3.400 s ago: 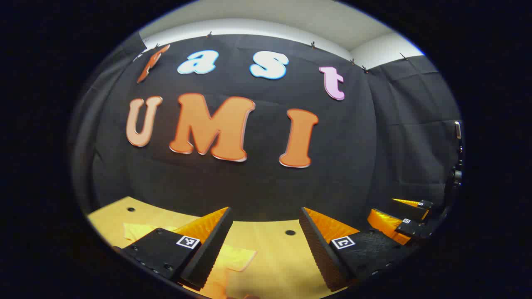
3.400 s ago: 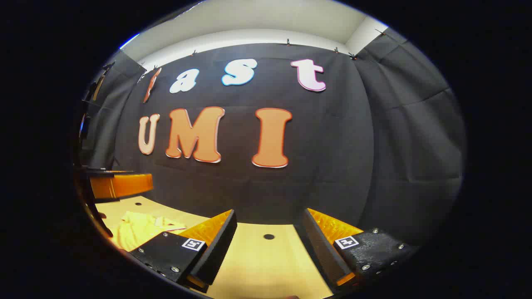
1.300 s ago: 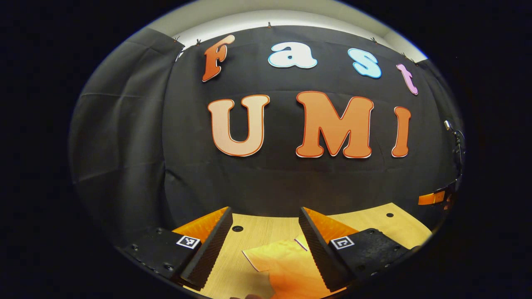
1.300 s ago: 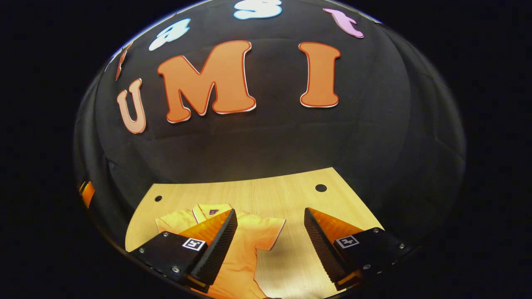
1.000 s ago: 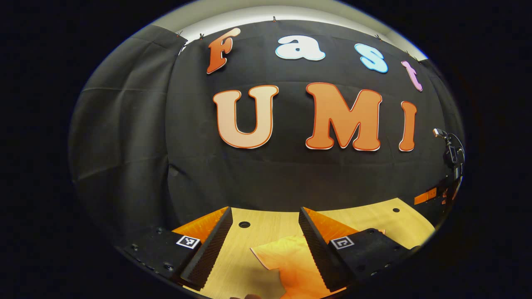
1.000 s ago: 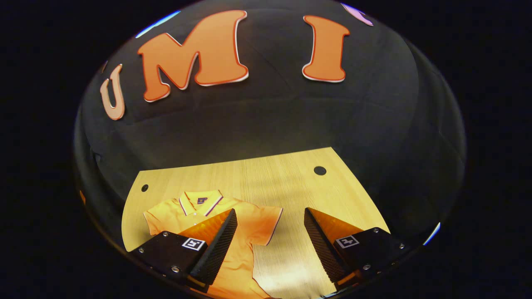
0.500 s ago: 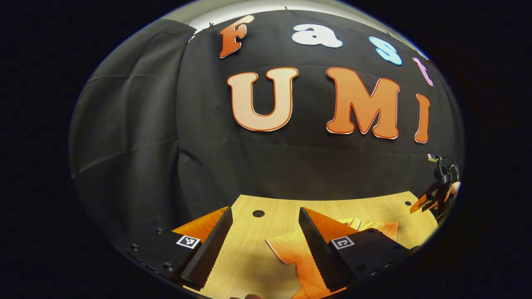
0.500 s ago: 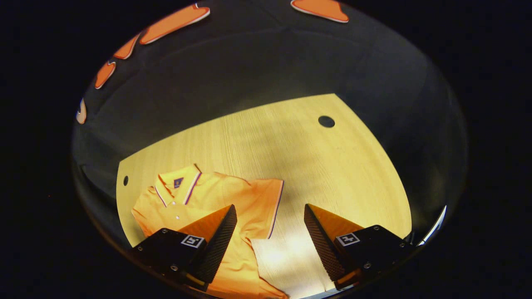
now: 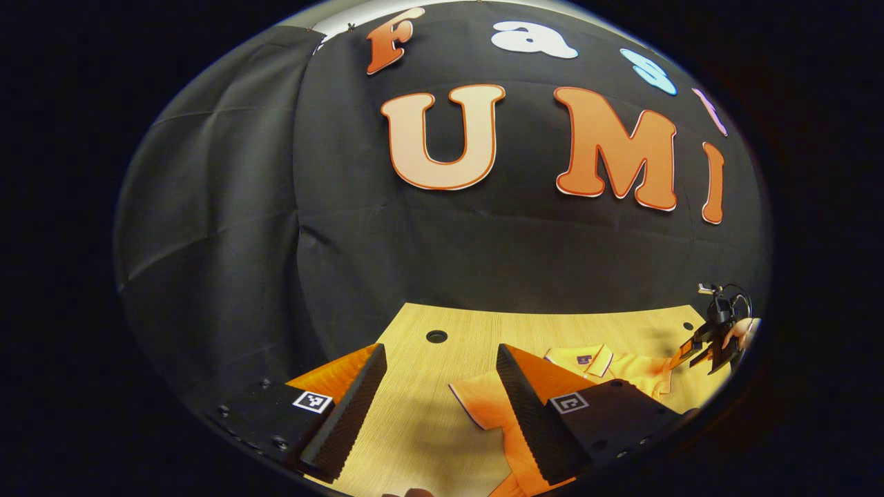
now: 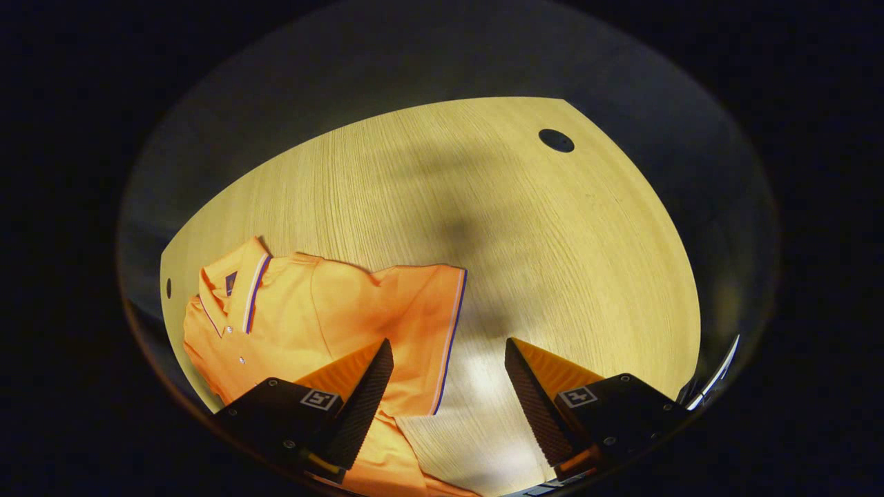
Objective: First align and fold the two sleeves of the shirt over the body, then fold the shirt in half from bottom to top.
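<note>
An orange polo shirt (image 10: 324,310) lies spread on the wooden table (image 10: 525,228), collar end toward the table's far edge, its buttoned placket and striped collar (image 10: 235,283) showing face up. In the right gripper view the right gripper (image 10: 445,386) hangs above the table with its jaws spread wide and nothing between them; the shirt's near sleeve (image 10: 428,324), edged with a dark stripe at the cuff, lies flat just beyond the gap, partly under one finger and well clear of the other. A round hole (image 10: 556,140) sits in the table near the far corner, well apart from the shirt. In the left gripper view the left gripper (image 9: 442,397) is also spread apart and empty, held above the table (image 9: 414,428); the shirt's other sleeve (image 9: 483,407) lies on the wood beside one finger, which hides part of the cloth, so whether it touches cannot be told. Past the shirt (image 9: 621,366) in that view, the other gripper (image 9: 711,338) shows small at the table's far side with a hand (image 9: 744,330) on it. Another round hole (image 9: 436,336) lies in the table beyond the shirt's sleeve.
</note>
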A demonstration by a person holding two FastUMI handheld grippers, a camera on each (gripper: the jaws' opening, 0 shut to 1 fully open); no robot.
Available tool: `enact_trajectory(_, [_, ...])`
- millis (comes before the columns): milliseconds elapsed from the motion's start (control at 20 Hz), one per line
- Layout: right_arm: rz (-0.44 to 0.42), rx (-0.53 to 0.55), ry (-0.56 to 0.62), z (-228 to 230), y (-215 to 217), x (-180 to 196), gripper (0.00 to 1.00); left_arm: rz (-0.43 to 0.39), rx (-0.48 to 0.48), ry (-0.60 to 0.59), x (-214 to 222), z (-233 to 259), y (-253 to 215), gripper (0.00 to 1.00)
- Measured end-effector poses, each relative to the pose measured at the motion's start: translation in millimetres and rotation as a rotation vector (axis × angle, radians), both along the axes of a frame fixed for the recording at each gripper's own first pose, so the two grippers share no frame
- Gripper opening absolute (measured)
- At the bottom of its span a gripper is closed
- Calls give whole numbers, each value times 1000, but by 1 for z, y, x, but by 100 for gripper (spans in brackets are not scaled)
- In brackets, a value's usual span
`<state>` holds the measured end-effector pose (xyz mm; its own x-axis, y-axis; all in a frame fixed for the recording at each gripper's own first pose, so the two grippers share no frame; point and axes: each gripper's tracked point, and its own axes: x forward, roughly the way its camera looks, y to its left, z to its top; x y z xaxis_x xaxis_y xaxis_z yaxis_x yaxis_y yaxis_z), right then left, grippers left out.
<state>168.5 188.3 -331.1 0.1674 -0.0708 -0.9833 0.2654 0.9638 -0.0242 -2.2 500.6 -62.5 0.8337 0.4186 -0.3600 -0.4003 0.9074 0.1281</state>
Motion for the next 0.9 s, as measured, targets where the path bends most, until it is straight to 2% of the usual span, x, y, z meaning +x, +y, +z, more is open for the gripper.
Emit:
enact_trajectory(150, [-16,15,29,-15,3,0,99,6,3,23,-1,-9,3,98])
enact_trajectory(350, [-10,14,53,-28,2,-7,91,16,-10,40,-5,-15,7,98])
enact_trajectory(450, [-15,19,55,-30,1,-5,83,20,-14,45,-6,-17,8,98])
enact_trajectory(550, [-30,22,61,-29,2,-6,71,20,-26,45,-7,-19,8,96])
enact_trajectory(650, [-71,37,59,-29,7,-6,52,18,-34,51,-7,-24,8,98])
enact_trajectory(700, [-85,49,53,-30,11,-6,30,17,-34,52,-8,-24,6,98])
enact_trajectory(750, [-108,62,38,-30,13,-4,22,15,-31,51,-10,-22,6,99])
enact_trajectory(850, [-135,101,8,-28,15,-2,0,15,-28,49,-11,-20,8,98])
enact_trajectory(900, [-140,119,-2,-27,17,-1,0,16,-25,46,-12,-21,9,98])
